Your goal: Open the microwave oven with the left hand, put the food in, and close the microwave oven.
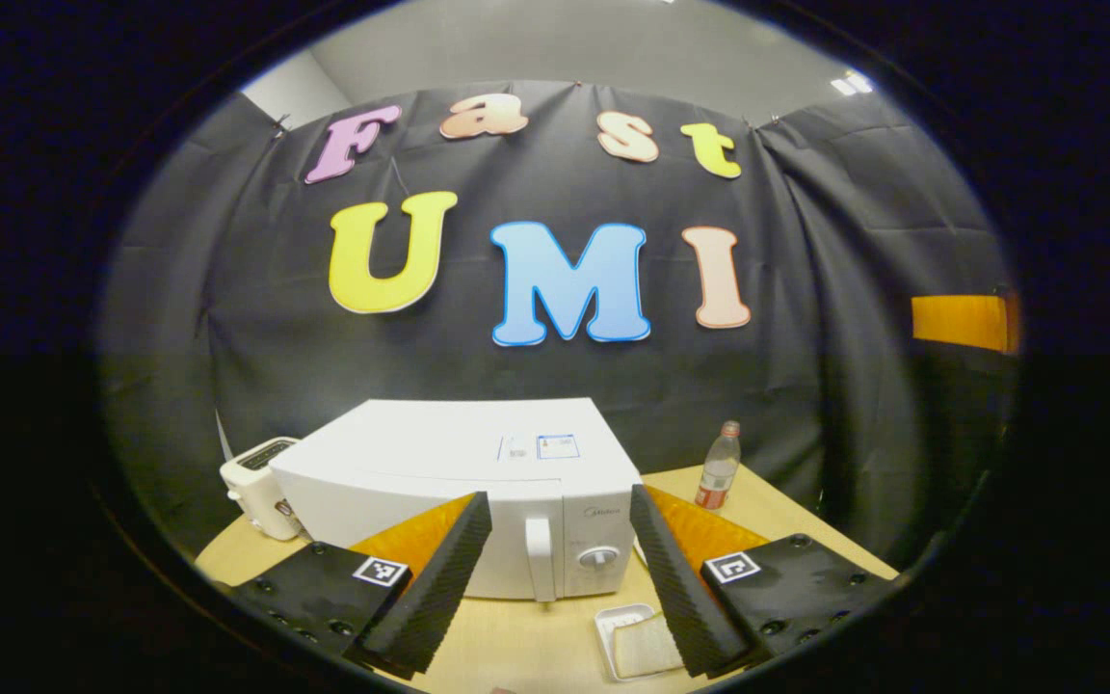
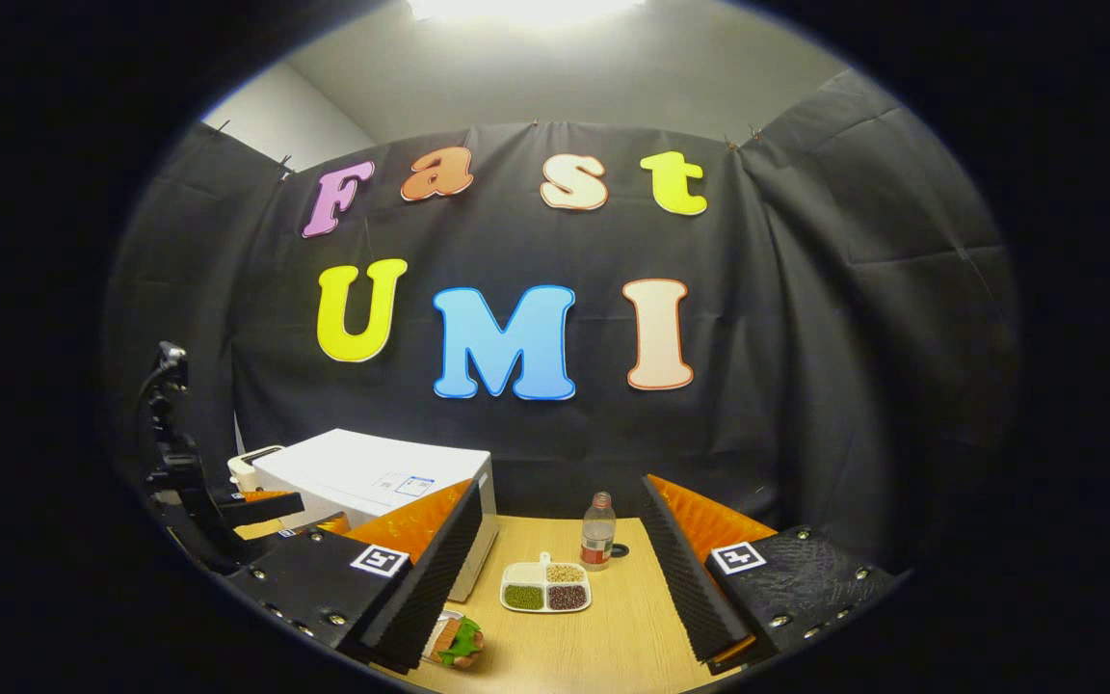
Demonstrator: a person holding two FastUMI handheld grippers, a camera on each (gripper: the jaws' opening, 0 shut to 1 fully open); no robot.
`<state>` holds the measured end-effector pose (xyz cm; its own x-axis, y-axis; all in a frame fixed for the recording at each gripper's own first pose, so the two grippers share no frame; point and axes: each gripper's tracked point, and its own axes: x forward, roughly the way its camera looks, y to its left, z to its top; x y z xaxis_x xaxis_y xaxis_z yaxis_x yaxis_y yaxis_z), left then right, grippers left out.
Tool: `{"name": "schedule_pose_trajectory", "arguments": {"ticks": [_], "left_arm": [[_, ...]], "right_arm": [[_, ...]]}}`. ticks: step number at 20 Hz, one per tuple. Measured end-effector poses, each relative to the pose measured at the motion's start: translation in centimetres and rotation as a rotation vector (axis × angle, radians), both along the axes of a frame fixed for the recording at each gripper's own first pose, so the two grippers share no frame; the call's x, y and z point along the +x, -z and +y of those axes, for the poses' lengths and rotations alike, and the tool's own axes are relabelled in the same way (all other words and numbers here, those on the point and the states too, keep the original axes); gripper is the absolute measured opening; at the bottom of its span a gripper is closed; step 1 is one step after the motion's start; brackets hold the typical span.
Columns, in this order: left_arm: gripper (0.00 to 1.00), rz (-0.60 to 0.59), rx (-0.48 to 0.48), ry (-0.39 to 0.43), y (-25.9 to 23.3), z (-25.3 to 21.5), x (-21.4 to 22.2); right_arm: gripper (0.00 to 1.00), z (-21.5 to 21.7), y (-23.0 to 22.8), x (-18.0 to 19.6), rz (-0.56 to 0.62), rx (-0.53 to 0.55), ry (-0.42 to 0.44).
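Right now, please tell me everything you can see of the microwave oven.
The microwave oven is a white box with a smooth, glossy casing that stands upright on the wooden table. Its door is closed. On the front are a vertical white handle and a round dial on the panel to its right. Stickers lie on its flat top. A white toaster stands close beside it. Neither claw touches it.

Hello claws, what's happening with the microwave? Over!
Both claws open: left claw, right claw. Microwave door shut, handle untouched. Food waiting on table.
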<state>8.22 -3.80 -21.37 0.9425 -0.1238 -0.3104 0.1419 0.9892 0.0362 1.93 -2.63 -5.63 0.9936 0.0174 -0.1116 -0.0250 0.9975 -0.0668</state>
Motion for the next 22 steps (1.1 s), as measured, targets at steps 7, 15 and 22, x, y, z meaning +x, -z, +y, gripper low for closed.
{"name": "schedule_pose_trajectory", "arguments": {"ticks": [7, 15, 22], "left_arm": [[0.97, 0.124, 0.038, -0.005, 9.5, 0.5, 4.6], [0.28, 0.203, 0.012, -0.027, 13.2, 1.3, 5.9], [0.06, 0.204, 0.026, -0.010, 13.0, 1.3, 5.7]], "right_arm": [[0.98, -1.5, 3.6, 2.9, 0.078, -0.013, -0.026], [0.98, -2.1, 5.0, 4.8, 0.109, -0.012, -0.050], [0.98, -1.5, 4.8, 5.2, 0.106, 0.031, -0.076]]}}
